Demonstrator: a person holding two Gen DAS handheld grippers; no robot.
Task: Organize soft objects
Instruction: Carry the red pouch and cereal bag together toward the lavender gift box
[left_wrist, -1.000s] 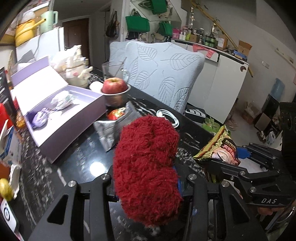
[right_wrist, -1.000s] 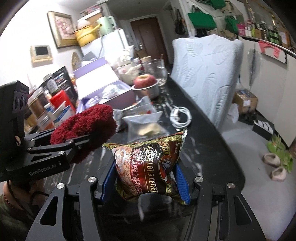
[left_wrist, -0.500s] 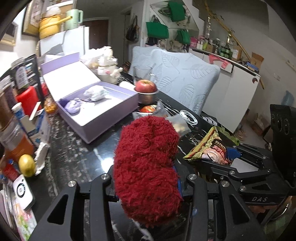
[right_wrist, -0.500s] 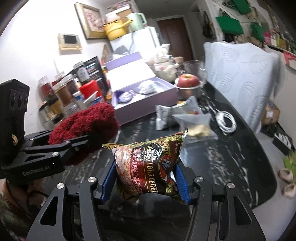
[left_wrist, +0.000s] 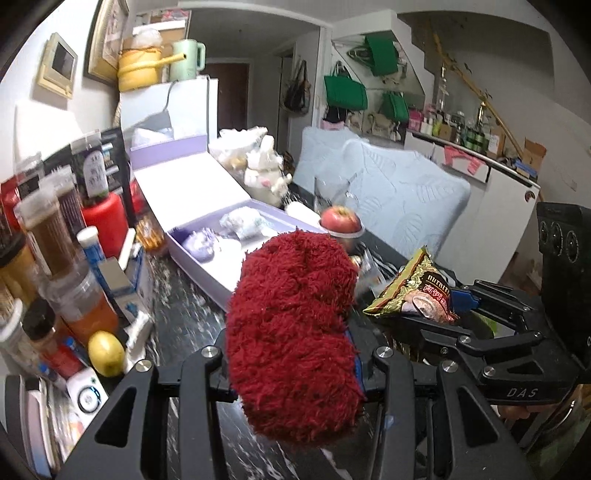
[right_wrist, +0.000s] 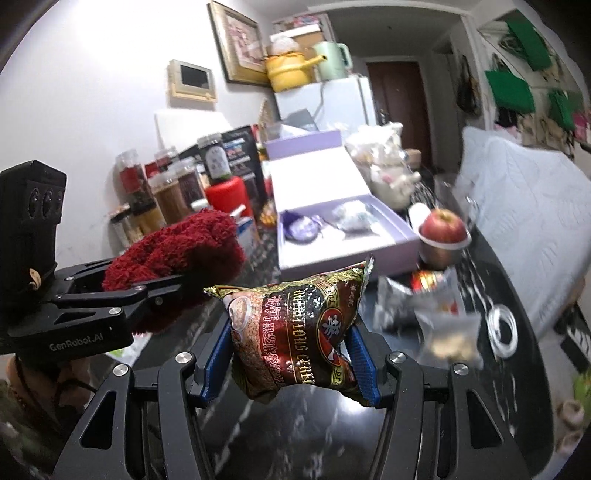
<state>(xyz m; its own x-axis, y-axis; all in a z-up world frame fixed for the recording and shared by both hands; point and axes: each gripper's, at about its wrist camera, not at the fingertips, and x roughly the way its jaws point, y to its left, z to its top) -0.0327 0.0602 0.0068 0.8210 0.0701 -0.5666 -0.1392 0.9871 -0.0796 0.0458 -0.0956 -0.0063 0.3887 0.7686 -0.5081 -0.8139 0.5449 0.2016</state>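
Status: left gripper (left_wrist: 291, 354) is clamped on a fluffy dark-red yarn-like soft bundle (left_wrist: 295, 332), which bulges above and below the fingers and hides most of the blue pads. Right gripper (right_wrist: 291, 354) is clamped on a puffy dark-red and gold foil snack packet (right_wrist: 295, 332), blue pads (right_wrist: 216, 354) pressing both of its sides; packet sits upright between them, clear of the black marble-pattern countertop (right_wrist: 332, 435) below.

Both grippers are side by side over the counter, each visible in the other's camera: packet just right of the left gripper (left_wrist: 417, 295), red bundle just left of the right gripper (right_wrist: 177, 254).

Ahead of both: open lilac cardboard box (right_wrist: 369, 254), white inside, with a purple pouch (right_wrist: 301, 227) and a white wrapped item (right_wrist: 352, 216) in it. Right of the box, a red apple (right_wrist: 443, 227) in a small metal bowl (right_wrist: 439, 254). Nearer, ahead-right of the right gripper: loose clear and foil bags (right_wrist: 428, 306) and a coiled white cable (right_wrist: 502, 328) on the counter. Left of the box: jars and bottles, blurred.
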